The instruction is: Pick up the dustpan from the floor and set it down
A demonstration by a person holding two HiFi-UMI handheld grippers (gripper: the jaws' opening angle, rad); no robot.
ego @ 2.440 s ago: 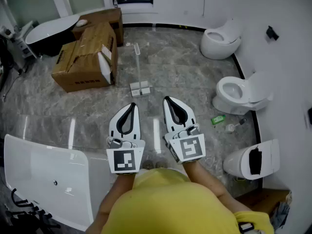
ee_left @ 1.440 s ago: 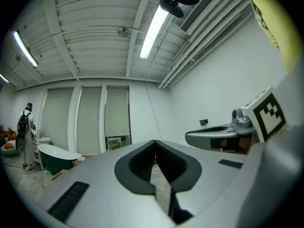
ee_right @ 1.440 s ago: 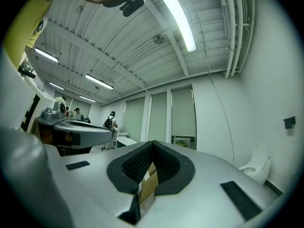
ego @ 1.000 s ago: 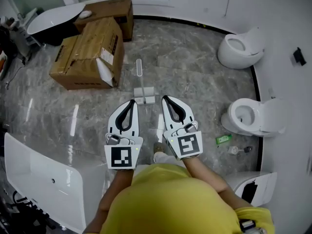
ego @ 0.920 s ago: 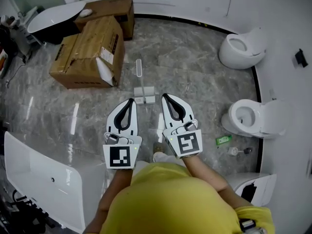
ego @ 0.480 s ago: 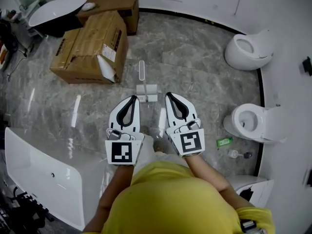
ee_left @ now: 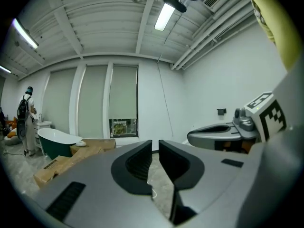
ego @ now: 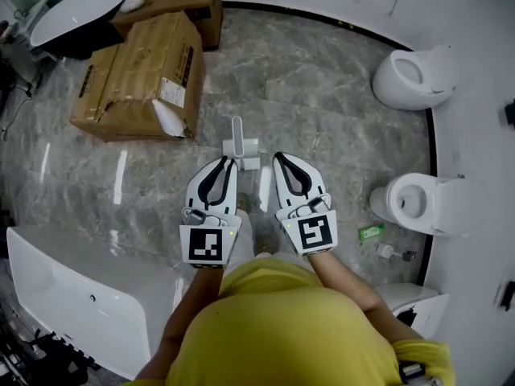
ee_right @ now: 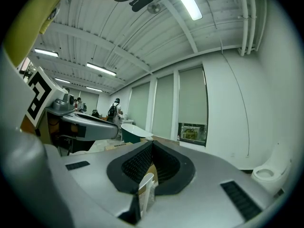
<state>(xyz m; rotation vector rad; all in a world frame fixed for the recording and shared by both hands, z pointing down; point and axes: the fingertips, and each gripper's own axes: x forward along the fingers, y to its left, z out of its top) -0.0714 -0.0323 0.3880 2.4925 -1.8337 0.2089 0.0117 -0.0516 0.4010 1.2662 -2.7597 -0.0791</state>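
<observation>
A grey marbled floor (ego: 322, 95) is bounded by a curved white wall (ego: 475, 22), along which two white toilets (ego: 414, 75) are set. Cardboard boxes (ego: 137, 75) are stacked at upper left. A tube light (ee_left: 165, 15) is mounted on the ribbed ceiling (ee_left: 95, 13).

Bathrm showroom: toilets (ego: 406, 75), tubs (ego: 56, 280)

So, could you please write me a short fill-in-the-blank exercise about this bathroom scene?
1. The dustpan stands on the marble ____.
2. In the head view, the cardboard boxes sit to the dustpan's ____.
3. The small green object lies right beside a white ____.
4. The jaws of the right gripper are ____ (open or shut).

Missing words: floor; left; toilet; shut.
</observation>
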